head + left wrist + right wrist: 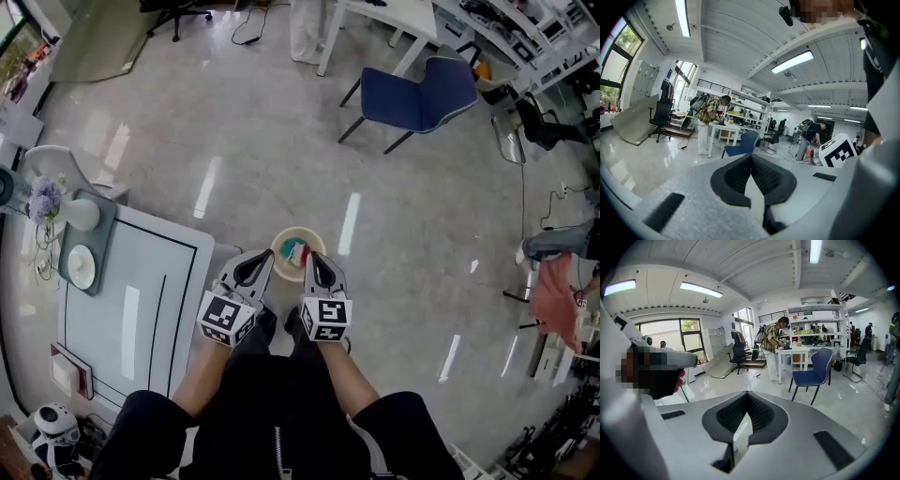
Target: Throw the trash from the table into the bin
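In the head view a round beige bin (279, 247) stands on the shiny floor just ahead of my hands, with red, green and white trash (298, 252) lying in it. My left gripper (257, 268) and right gripper (315, 266) are raised side by side over the bin's near rim, each pointing forward. In the left gripper view the left gripper (751, 156) has its jaws closed together with nothing between them. The right gripper (746, 393) looks the same in its own view. The white table (141, 281) lies to my left.
On the table's far end sit a grey tray with a white plate (81, 266) and a vase of purple flowers (44, 200). A blue chair (422, 94) stands ahead on the right. A person in a plaid shirt (774, 345) works at a white desk beyond it.
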### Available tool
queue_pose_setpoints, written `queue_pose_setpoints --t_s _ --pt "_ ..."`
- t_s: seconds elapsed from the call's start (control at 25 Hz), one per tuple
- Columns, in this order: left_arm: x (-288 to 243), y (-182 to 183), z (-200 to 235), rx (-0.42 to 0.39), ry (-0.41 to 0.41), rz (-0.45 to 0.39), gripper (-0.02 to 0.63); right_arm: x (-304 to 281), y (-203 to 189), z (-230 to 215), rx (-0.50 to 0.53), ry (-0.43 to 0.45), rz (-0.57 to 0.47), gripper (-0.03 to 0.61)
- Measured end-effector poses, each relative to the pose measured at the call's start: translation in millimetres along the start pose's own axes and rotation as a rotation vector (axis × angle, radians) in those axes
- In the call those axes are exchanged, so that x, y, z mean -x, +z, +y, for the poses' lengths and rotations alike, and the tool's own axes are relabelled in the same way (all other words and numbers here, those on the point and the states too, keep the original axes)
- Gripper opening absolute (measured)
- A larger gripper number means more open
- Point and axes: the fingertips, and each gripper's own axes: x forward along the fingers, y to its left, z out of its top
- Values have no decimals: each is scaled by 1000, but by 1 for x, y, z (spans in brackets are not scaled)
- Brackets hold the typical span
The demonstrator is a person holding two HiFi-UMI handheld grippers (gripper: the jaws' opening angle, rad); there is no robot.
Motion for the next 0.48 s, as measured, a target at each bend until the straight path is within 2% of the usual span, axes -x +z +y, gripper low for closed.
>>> queue_pose_setpoints --t_s 0.16,0.48 --pt "9 -4 -9 1 -6 -1 6 15 8 9 -28 7 -30 8" --pt "18 4 -18 -7 -20 -24 6 34 34 24 6 18 -85 8"
